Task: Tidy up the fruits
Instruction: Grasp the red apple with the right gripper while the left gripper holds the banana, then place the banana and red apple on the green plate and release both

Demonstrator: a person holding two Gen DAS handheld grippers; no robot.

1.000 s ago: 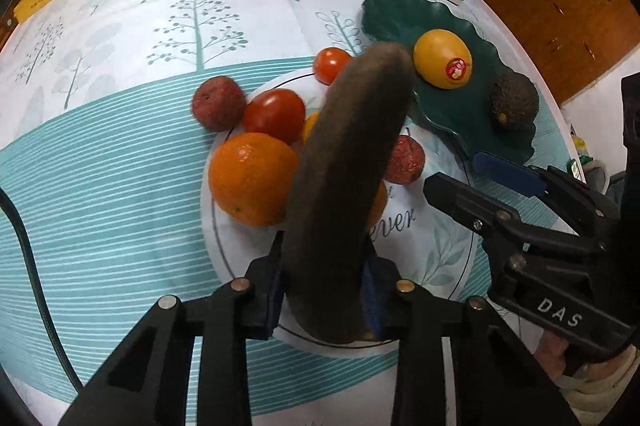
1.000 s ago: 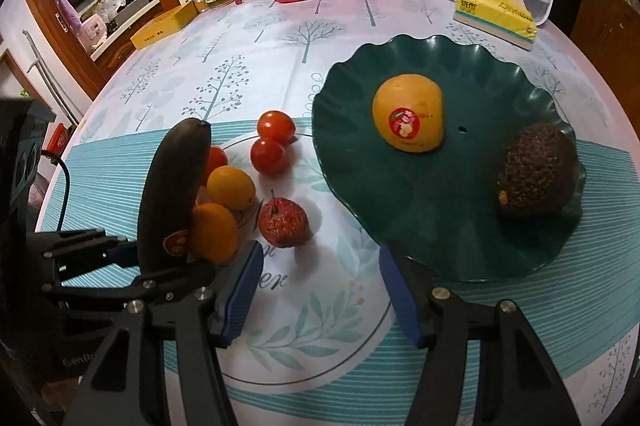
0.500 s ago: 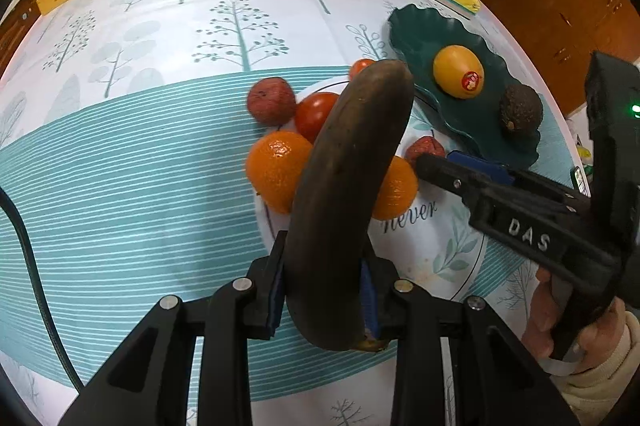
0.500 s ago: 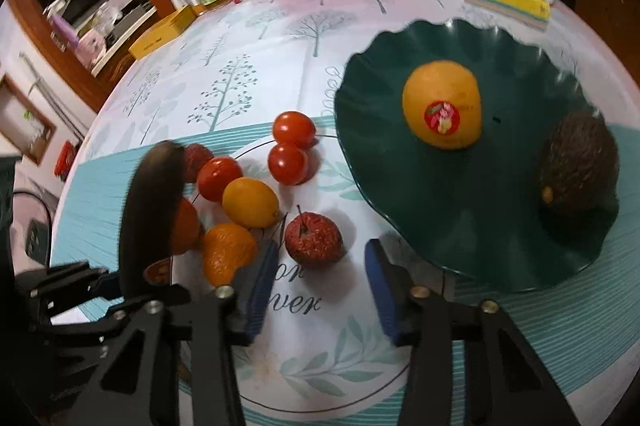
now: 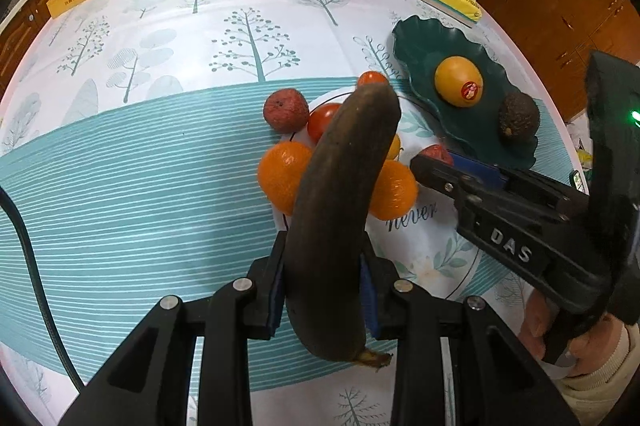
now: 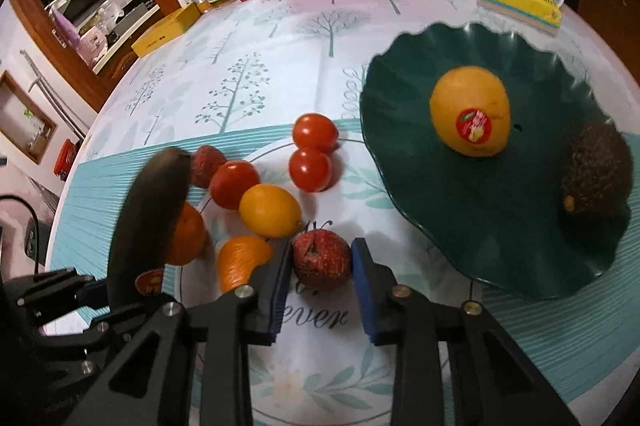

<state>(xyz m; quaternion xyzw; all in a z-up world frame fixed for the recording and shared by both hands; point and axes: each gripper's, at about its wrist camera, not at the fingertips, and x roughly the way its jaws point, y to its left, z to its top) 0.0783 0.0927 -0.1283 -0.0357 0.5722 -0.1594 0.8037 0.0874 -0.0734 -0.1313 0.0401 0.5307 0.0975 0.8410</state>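
The left claw [image 5: 323, 290] is clamped on an overripe banana [image 5: 340, 218], its skin gone dull brown-black and smooth. The blue pads press its lower third, just above the dry stem stub. Its long axis runs away from the camera and slightly right, the blunt tip rising over the fruit pile; in the right wrist view the banana [image 6: 150, 218] stands steeply, tilted, and carries a red sticker near the grip.

The right claw [image 6: 322, 280] has just been closing. A second ago its pads stood wide apart over the bare plate; now they press both sides of a small red fruit [image 6: 322, 260] with rough, pebbled skin and a thin stem, which sits on the white round plate [image 6: 320, 378] printed with leaves and script.

Beside it on that plate lie a glossy yellow citrus [image 6: 270, 211], two dimpled oranges [image 6: 242, 258], a larger tomato [image 6: 234, 183] and two smooth cherry tomatoes [image 6: 310, 169]. A second rough red fruit [image 5: 286, 109] rests on the cloth at the plate's edge.

The dark green plate [image 6: 500, 246] with a scalloped rim holds a yellow-orange fruit with a round sticker [image 6: 470, 111] and a knobbly dark avocado [image 6: 598, 175]. Both plates sit on the table [image 5: 140, 161], covered in a cloth of tree prints and teal stripes.

Since the earlier view the banana has been carried a little higher above the pile.
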